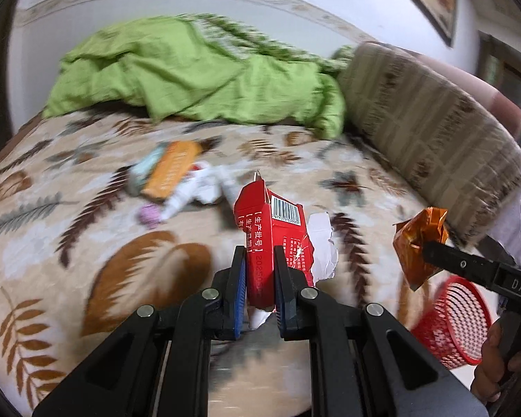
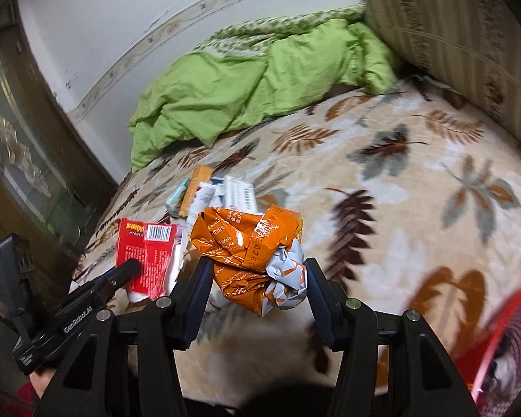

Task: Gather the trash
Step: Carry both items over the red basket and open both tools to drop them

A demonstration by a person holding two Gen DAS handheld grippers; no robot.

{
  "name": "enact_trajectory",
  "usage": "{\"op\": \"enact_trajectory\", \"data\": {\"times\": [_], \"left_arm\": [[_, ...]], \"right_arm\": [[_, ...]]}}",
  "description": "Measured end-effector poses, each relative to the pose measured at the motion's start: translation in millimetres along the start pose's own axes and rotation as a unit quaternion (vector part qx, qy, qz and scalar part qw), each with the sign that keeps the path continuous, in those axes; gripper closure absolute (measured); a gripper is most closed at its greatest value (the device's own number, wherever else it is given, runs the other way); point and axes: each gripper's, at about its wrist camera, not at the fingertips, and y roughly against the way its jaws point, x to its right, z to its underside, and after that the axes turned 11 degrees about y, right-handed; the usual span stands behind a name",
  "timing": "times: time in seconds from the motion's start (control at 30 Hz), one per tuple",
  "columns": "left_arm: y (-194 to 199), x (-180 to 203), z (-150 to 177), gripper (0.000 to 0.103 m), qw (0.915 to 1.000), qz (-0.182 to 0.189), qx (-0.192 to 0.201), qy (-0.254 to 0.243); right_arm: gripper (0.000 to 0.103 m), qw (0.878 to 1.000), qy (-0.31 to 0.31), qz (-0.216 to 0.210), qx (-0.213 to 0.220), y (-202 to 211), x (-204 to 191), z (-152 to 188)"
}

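Your left tool (image 1: 259, 278) pinches the red box (image 1: 271, 239) and your right tool (image 2: 258, 285) squeezes the orange wrapper (image 2: 250, 253), which could slip and miss the red basket (image 1: 451, 323).

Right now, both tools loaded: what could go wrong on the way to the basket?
1. The left tool pinches only the lower end of the red packet; it could swing or slip.
2. The orange wrapper is crumpled and springy in the right tool; it may pop out.
3. The red mesh basket looks light; it might tip.
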Motion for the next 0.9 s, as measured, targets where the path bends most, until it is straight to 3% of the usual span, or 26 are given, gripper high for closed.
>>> {"op": "enact_trajectory", "data": {"times": [0.17, 0.33, 0.6, 0.83, 0.9], "left_arm": [[-0.2, 56.6, 4.8, 0.09, 0.9977, 0.048, -0.012, -0.046], [-7.3, 119.8, 13.0, 0.09, 0.9897, 0.112, -0.041, -0.08], [-27.7, 212.3, 47.4, 0.09, 0.9663, 0.189, -0.112, -0.134], [-55.0, 262.1, 83.7, 0.089, 0.9437, 0.21, -0.182, -0.179], [-65.5, 269.8, 91.5, 0.08, 0.9367, 0.21, -0.213, -0.183]], "right_arm": [[0.046, 0.998, -0.043, 0.034, 0.02, 55.2, 37.1, 11.2], [0.046, 0.992, -0.078, 0.085, 0.044, 112.2, 75.6, 22.3], [0.045, 0.973, -0.151, 0.162, 0.063, 183.5, 138.3, 54.3], [0.044, 0.962, -0.189, 0.188, 0.061, 195.4, 169.8, 74.7], [0.044, 0.959, -0.2, 0.193, 0.051, 192.2, 178.3, 77.5]]}}
